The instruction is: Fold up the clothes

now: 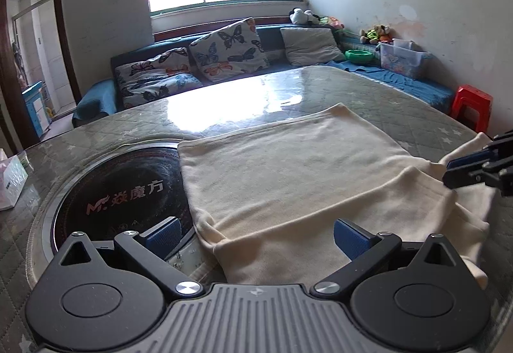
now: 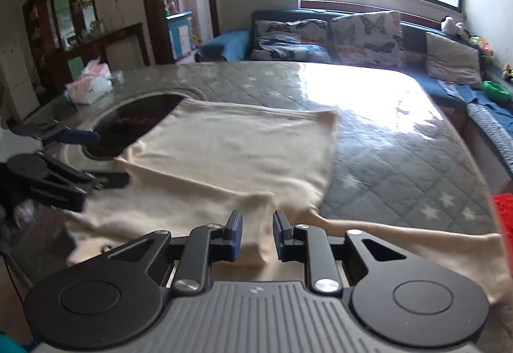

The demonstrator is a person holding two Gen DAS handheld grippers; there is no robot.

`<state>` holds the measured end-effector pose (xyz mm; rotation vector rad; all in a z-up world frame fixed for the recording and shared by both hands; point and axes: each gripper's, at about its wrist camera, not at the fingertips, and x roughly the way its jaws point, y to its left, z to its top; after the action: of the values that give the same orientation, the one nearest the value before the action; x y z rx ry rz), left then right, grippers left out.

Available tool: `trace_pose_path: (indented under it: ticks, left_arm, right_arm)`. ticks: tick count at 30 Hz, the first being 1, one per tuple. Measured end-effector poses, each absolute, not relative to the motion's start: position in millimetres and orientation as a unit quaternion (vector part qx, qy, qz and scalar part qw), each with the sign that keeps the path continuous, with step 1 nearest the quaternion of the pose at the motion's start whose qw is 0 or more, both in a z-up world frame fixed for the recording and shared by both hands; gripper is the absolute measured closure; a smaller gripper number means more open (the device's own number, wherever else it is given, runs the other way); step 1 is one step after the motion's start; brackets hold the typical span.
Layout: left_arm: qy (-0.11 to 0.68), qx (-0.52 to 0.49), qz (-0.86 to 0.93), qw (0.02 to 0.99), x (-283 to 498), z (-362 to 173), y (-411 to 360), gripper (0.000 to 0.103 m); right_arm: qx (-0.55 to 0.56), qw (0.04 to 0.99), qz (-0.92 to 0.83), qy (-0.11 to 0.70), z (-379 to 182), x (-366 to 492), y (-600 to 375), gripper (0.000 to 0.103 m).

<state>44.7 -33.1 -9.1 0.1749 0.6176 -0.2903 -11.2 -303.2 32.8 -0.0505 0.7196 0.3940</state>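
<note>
**Cream garment flat on table, right tongs around a fold, left tongs wide**

- Cream garment (image 1: 288, 167) lies spread on the quilted, glass-topped table (image 1: 368, 90). Landmark: the round black cooktop (image 1: 128, 189) set into the table. The garment's near-left corner overlaps the cooktop's rim; the rest runs away from the cooktop toward the table's window side.
- Left gripper (image 1: 256, 237): tongs wide apart, nothing between the pads. One blue pad sits over the cooktop edge, the other over the cloth just beside the cooktop.
- Right gripper (image 2: 256, 236): tongs nearly together with a raised ridge of cream cloth between the pads, at the garment edge farthest from the cooktop. Small gaps show on both sides of the ridge, so can't tell if it's actually pinched. In the left wrist view its tips sit at the cloth's edge, state unclear there too.
- Tissue pack (image 2: 91, 85) on the table, just past the cooktop, clear of the garment.
- Right wrist view is motion-blurred at its left side.
</note>
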Motion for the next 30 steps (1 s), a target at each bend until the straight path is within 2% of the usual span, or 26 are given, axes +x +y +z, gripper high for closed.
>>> trace_pose_path:
  ticks: [9,10,12,15,18,30]
  left_arm:
    - [0.327,0.117,-0.128,0.929,59,-30,-45,0.0]
    - [0.329,0.118,-0.129,0.928,59,-31,-46,0.0]
    - [0.329,0.117,-0.132,0.928,59,-30,-49,0.0]
    - [0.326,0.115,-0.138,0.928,58,-27,-56,0.0]
    - [0.321,0.112,-0.151,0.928,53,-22,-67,0.0]
    - [0.322,0.118,-0.191,0.92,43,-19,-116,0.0]
  right_arm:
    - [-0.018,0.905,0.202,0.373,6,1,-292,0.082]
    - [-0.015,0.909,0.192,0.371,7,-1,-299,0.08]
    - [-0.008,0.914,0.171,0.366,11,-6,-313,0.065]
    - [0.002,0.922,0.141,0.359,16,-13,-334,0.064]
    - [0.012,0.929,0.11,0.352,21,-20,-355,0.059]
    - [0.078,0.933,-0.057,0.346,1,-39,-458,0.058]
